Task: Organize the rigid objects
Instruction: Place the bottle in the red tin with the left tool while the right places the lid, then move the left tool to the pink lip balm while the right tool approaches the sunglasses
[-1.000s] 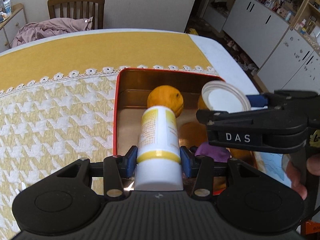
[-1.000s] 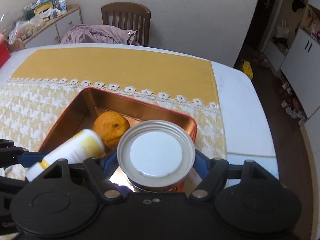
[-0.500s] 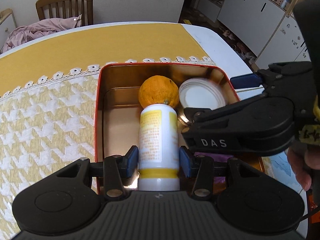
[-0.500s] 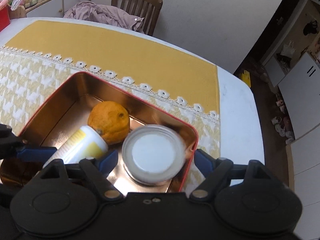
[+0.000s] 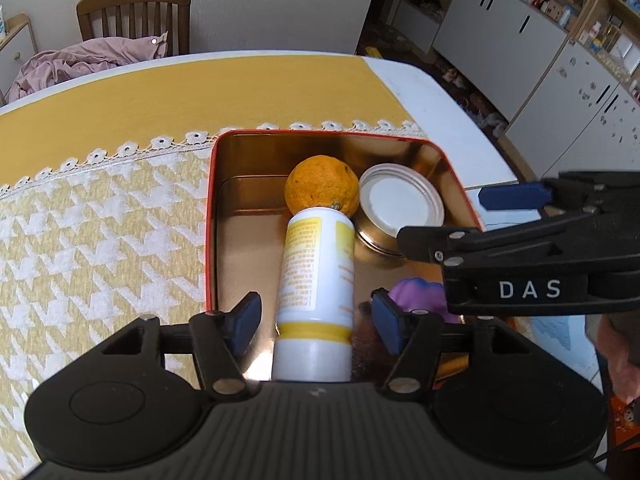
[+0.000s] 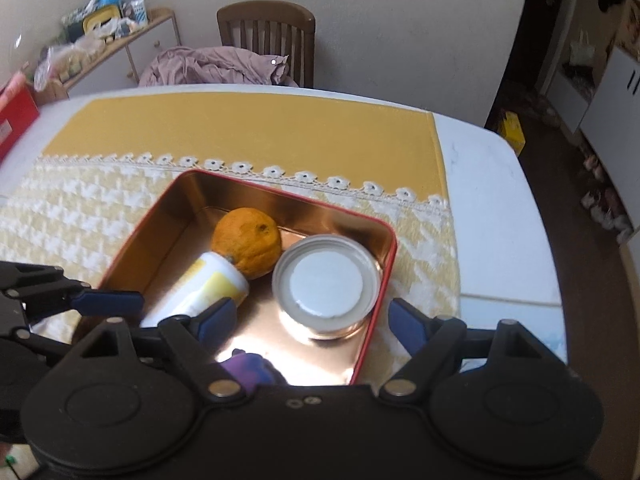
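A red tin (image 5: 211,216) with a gold inside sits on the yellow cloth. In it are an orange (image 5: 322,188), a white and yellow bottle (image 5: 316,264) lying on its side against the orange, a round can with a white lid (image 5: 400,202) upright in the far right corner, and a purple thing (image 5: 420,296). My left gripper (image 5: 316,320) straddles the bottle's cap end; its jaws are opening and the pads stand clear of the bottle. My right gripper (image 6: 312,324) is open just short of the can (image 6: 326,280), touching nothing.
A wooden chair (image 6: 266,20) draped with pink cloth (image 6: 216,66) stands behind the table. White cabinets (image 5: 500,36) line the right side of the room. The bare white table edge (image 6: 492,184) runs right of the cloth. A hand (image 5: 620,364) shows at lower right.
The left jaws, shut on the bottle before, have spread off it; the bottle now lies in the tin. The right gripper let go of the can, which stands in the tin, and drew back.
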The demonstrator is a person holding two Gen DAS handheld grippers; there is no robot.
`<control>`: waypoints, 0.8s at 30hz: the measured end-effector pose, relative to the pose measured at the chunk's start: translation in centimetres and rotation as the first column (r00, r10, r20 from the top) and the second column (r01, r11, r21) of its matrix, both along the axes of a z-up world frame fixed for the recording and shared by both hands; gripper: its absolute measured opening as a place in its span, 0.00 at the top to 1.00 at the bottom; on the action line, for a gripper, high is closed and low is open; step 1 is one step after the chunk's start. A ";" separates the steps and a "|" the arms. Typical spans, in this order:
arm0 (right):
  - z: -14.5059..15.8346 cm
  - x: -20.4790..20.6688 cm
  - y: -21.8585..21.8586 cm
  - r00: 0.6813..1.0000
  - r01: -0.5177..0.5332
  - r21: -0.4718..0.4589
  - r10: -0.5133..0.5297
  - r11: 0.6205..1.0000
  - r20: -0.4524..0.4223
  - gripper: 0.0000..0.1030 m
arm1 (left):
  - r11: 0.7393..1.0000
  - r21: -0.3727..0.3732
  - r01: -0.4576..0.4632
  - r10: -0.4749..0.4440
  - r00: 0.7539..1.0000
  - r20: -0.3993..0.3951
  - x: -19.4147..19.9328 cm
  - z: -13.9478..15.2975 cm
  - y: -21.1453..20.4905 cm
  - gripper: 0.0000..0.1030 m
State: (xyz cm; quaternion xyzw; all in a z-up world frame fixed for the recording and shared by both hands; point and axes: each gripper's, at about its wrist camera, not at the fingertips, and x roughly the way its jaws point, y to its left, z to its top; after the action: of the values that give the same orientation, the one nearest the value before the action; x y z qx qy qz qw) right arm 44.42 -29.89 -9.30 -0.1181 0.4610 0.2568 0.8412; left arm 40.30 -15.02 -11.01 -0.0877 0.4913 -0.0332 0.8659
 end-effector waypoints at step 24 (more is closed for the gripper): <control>4.4 -8.8 -2.3 0.999 0.028 0.223 -0.036 0.974 0.034 0.04 | 1.000 0.001 -0.016 0.015 0.988 0.151 -9.4 5.8 3.2 0.30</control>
State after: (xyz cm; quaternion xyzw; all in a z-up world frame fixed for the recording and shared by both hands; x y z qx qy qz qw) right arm 35.58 -32.17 -4.87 -0.0205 0.4152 0.2909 0.8617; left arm 30.91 -11.82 -5.22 -0.0880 0.4234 -0.0325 0.9010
